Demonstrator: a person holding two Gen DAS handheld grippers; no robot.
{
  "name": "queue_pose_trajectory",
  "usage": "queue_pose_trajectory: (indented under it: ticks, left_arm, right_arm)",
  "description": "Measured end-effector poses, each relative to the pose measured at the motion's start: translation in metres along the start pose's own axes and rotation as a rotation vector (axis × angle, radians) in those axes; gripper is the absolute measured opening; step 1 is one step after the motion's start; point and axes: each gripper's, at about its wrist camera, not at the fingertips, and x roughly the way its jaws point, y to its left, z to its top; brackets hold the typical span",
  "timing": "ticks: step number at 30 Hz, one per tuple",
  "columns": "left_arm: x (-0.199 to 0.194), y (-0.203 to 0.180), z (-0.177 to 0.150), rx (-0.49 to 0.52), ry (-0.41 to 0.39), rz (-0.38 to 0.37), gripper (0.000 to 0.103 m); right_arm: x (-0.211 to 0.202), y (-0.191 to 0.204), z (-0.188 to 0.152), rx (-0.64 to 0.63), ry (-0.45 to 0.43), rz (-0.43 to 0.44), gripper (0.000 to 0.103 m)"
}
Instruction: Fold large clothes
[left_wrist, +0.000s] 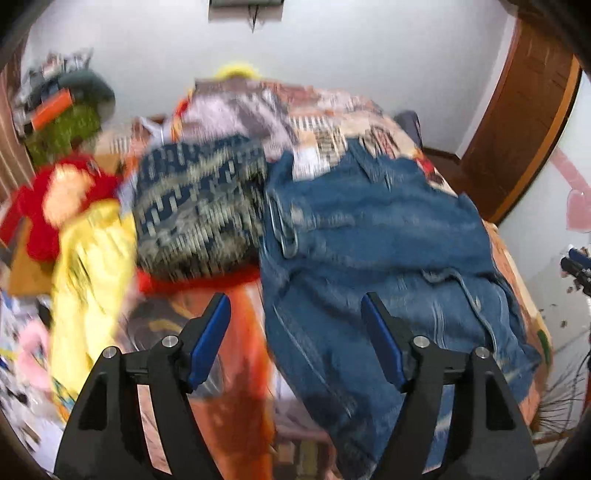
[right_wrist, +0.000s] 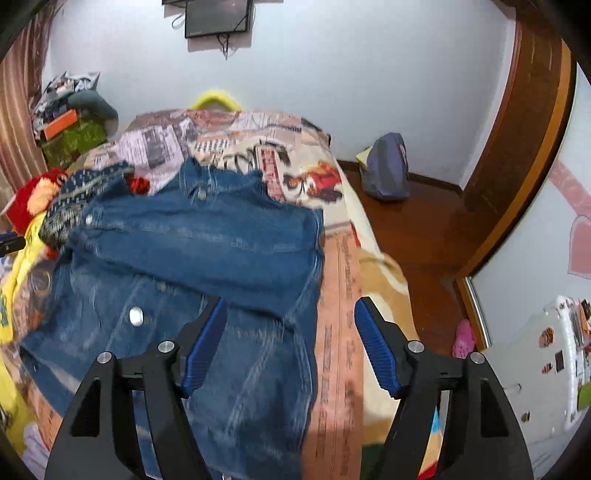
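Lying spread on the bed (right_wrist: 343, 266), the denim jacket (right_wrist: 199, 236) is the piece being folded. It looks part-folded already: one sleeve or flap lies crosswise over the body, w/ a metal button (right_wrist: 136, 316) showing on the lower panel. Its long axis runs roughly from the near edge of the bed away toward the wall, collar end far, hem end near.

Both tongs hover above the near end, neither touching cloth as far as I can tell. Left tongs (left_wrist: 295, 306) are wide open, nothing held, w/ the jacket (left_wrist: 376, 236) mostly ahead & to their right; the jacket's left edge runs about between the fingers. Right tongs (right_wrist: 290, 308) are also wide open & empty, sitting over the jacket's right edge, the left blue pad (right_wrist: 201, 347) above denim & the right one above the patterned bedsheet.

So each side of the jacket has its own tongs about equally near; my guess is the next move is a pinch at the near hem corners, then folding away along the long axis.

Left of the jacket sits a folded navy-patterned garment (left_wrist: 199, 210), then a yellow garment (left_wrist: 92, 266) & a red one (left_wrist: 62, 199). A backpack (right_wrist: 386, 168) rests on the wood floor beyond the bed.
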Motion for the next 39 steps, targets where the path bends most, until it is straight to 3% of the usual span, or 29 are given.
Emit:
queue_pose_trajectory:
  ticks: [9,15,18,21,24,26,27,29,31,36,39]
  left_arm:
    - [0.062,-0.002,-0.052,-0.102,0.242,-0.124,0.072]
    - [0.085,-0.021,-0.072,-0.081,0.304,-0.149,0.072]
    - [0.084,-0.021,-0.081,-0.111,0.266,-0.144,0.072]
    - [0.083,-0.012,-0.089,-0.177,0.259,-0.186,0.062]
    - [0.08,-0.004,-0.095,-0.208,0.26,-0.222,0.046]
    - [0.077,-0.002,-0.098,-0.218,0.251,-0.233,0.027]
    - [0.076,-0.001,-0.097,-0.224,0.248,-0.235,0.025]
    - [0.074,-0.002,-0.094,-0.219,0.236,-0.228,0.013]
    - [0.066,-0.005,-0.086,-0.209,0.21,-0.217,0.009]
    - [0.004,-0.015,-0.051,-0.129,0.017,-0.208,0.008]
    - [-0.027,-0.014,-0.031,-0.1,-0.101,-0.152,0.006]
  right_arm:
    - [0.043,-0.018,-0.051,0.138,0.183,0.032,0.068]
    - [0.08,-0.032,-0.08,0.244,0.304,0.071,0.068]
    - [0.096,-0.038,-0.093,0.29,0.342,0.084,0.068]
    - [0.105,-0.043,-0.102,0.355,0.347,0.11,0.069]
    - [0.105,-0.037,-0.099,0.327,0.319,0.147,0.066]
    - [0.108,-0.03,-0.098,0.308,0.313,0.186,0.046]
    - [0.11,-0.026,-0.097,0.295,0.314,0.191,0.041]
    - [0.114,-0.02,-0.093,0.275,0.311,0.183,0.019]
    - [0.112,-0.017,-0.089,0.264,0.303,0.171,0.011]
    - [0.078,-0.024,-0.057,0.242,0.158,0.182,0.01]
    - [0.054,-0.032,-0.036,0.264,0.074,0.218,0.01]
